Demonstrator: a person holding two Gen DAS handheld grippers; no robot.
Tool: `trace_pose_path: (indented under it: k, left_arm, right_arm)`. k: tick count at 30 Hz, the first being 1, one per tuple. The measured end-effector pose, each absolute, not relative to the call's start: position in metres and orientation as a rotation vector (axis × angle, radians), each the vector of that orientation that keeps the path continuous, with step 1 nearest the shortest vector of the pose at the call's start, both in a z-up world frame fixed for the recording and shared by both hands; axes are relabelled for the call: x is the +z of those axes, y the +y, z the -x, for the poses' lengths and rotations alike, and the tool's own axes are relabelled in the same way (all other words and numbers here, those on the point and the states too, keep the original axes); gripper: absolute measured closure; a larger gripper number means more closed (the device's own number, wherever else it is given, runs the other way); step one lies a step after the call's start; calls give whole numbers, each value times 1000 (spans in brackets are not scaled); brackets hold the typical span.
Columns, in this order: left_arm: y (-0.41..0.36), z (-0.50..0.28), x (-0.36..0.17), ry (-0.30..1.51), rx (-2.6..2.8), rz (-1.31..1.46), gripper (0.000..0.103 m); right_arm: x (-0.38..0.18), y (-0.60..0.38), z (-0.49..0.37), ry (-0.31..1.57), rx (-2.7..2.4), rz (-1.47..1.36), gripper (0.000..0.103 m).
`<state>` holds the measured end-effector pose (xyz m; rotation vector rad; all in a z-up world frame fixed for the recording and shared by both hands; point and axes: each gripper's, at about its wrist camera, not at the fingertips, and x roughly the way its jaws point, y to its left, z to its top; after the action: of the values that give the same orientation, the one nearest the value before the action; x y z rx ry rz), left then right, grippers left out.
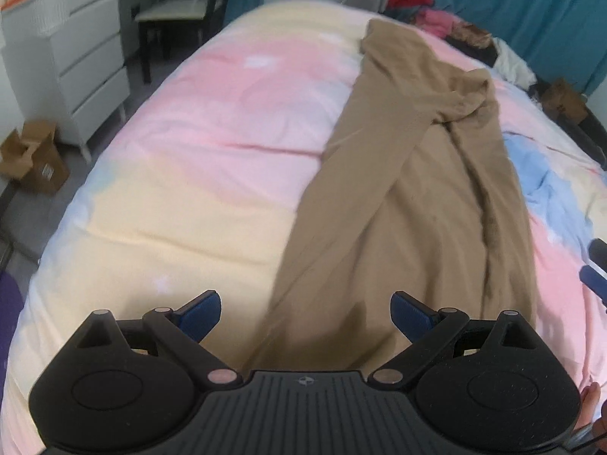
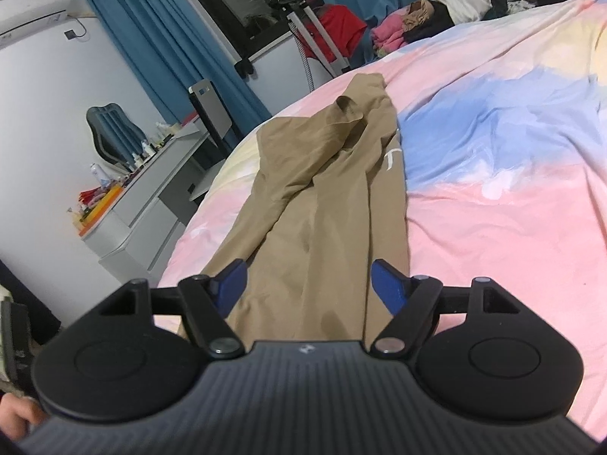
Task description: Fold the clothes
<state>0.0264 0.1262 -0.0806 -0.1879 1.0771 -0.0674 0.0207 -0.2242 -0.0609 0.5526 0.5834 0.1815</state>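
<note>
Tan trousers [image 1: 409,197] lie lengthwise on a bed with a pink, yellow and blue cover [image 1: 197,144]; their two legs run away from me and the far end is bunched. My left gripper [image 1: 306,313] hovers open over the near end of the trousers, nothing between its blue pads. In the right wrist view the same tan trousers [image 2: 322,204] stretch ahead, and my right gripper [image 2: 309,284] is open above their near end, straddling the cloth without holding it. The right gripper's tip shows at the left view's right edge [image 1: 597,269].
White drawers [image 1: 72,60], a chair [image 1: 178,15] and cardboard boxes [image 1: 34,159] stand left of the bed. A heap of clothes [image 2: 428,19] lies at the far edge. Blue curtains [image 2: 159,53], a desk with bottles [image 2: 144,174] and a stand [image 2: 311,26] are beyond.
</note>
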Motion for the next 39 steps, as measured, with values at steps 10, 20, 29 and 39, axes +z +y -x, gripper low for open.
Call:
trace_pose_path:
  k: [10,20,29,39]
  left_arm:
    - [140,-34,-96,1220,-32,246,21]
    - [124,-17,-86,1216,41,127,70]
    - [77,14,-53,1127,-32,-86,100]
    - [8,35,-51,1152,-224,-138,101]
  right_arm:
    - [-69,-224,-28,626,180,-567,28]
    - [-75,-229,-29,661,185,-636,28]
    - [-76,-230,-30,676,185,-657,28]
    - [-79,-230,-31,689,185,-662,28]
